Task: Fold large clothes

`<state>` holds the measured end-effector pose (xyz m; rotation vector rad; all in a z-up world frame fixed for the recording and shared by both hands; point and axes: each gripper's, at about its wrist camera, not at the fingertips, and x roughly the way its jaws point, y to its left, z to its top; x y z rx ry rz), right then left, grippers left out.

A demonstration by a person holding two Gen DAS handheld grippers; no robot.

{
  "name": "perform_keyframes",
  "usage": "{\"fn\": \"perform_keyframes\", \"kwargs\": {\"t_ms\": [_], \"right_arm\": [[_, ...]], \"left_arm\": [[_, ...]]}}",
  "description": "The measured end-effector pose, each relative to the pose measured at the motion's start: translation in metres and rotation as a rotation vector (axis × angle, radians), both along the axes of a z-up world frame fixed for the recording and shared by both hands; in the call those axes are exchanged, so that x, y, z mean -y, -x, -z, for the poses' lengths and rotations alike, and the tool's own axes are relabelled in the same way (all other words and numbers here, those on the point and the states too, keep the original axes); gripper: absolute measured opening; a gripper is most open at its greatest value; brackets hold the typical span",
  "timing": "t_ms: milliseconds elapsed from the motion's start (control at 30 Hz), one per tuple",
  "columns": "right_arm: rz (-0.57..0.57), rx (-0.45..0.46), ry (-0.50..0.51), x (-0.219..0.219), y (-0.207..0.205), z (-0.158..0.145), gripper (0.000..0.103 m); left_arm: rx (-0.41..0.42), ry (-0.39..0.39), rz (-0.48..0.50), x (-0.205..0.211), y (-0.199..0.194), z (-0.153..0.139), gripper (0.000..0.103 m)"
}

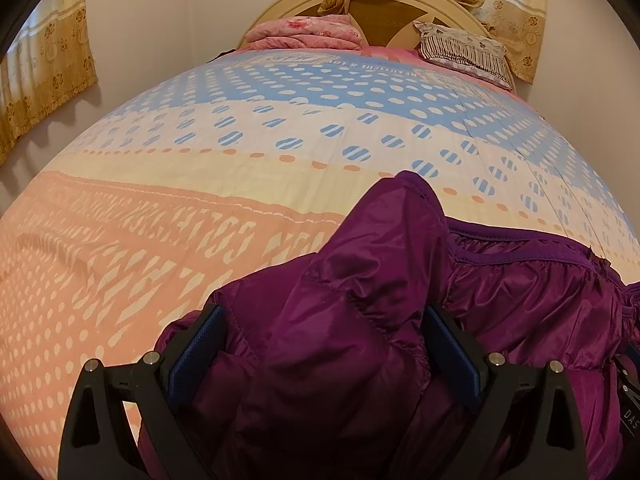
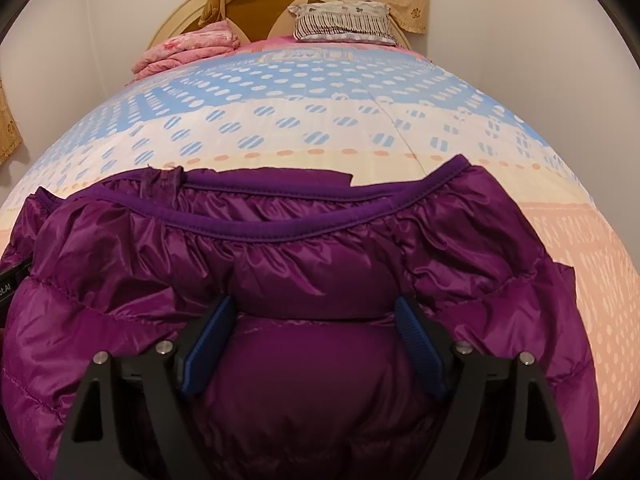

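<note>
A purple puffy jacket (image 2: 304, 264) lies on the bed, its elastic hem (image 2: 280, 226) turned toward the headboard. My right gripper (image 2: 316, 322) hangs low over it. Its jaws are opening and stand wide, with a padded bulge of the jacket between the blue pads (image 2: 210, 340), which do not pinch it. In the left wrist view the jacket (image 1: 520, 300) spreads to the right, and a bunched fold (image 1: 384, 248) rises between the wide jaws of my left gripper (image 1: 324, 328). The fabric brushes its pads (image 1: 450, 350) without being clamped.
The patterned bedspread (image 1: 200, 184) in pink, cream and blue covers the bed. A folded pink quilt (image 1: 308, 32) and a striped pillow (image 1: 464, 50) lie at the round headboard (image 2: 256, 16). Gold curtains (image 1: 44, 72) hang on the left wall.
</note>
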<state>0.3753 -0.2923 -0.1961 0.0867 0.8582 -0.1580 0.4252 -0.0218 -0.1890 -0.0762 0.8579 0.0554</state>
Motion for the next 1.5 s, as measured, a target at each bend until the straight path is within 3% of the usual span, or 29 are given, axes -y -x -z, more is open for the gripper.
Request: {"fn": "perform_keyframes", "kwargs": {"t_ms": [233,333,433,567,667,867,1267,1400,1500], "right_arm": [[-0.001,-0.011,-0.003,0.003,0.0,-0.003,0.084],[0.044,0.03,-0.031,0.002,0.008,-0.022,0.081],[0.035,0.108,-0.024,-0.02,0.011,-0.046,0.082],[-0.039,0.083,0.065,-0.058,-0.011,-0.039,0.082],[-0.04,0.037,0.073,-0.058,-0.026,-0.019,0.082],[-0.049,0.016,0.058,-0.054,-0.032,-0.005,0.086],[-0.05,-0.007,0.047,-0.059,-0.036,0.0,0.088],[-0.058,-0.019,0.013,-0.053,-0.024,-0.012,0.087],[-0.058,0.069,0.058,-0.053,0.023,-0.037,0.089]], "left_arm": [[-0.028,-0.004,-0.031,-0.006,0.003,-0.007,0.098],[0.036,0.023,-0.058,-0.01,0.017,-0.028,0.098],[0.091,0.002,-0.075,-0.002,0.024,-0.044,0.098],[0.11,-0.145,-0.075,0.022,0.018,-0.04,0.098],[0.044,-0.215,-0.075,0.025,0.007,-0.019,0.098],[-0.012,-0.094,-0.076,0.009,0.0,-0.005,0.098],[-0.035,-0.102,-0.067,0.012,0.002,-0.008,0.099],[0.027,-0.091,-0.072,-0.001,0.04,-0.036,0.099],[0.091,-0.129,-0.062,-0.014,0.083,-0.049,0.099]]}}
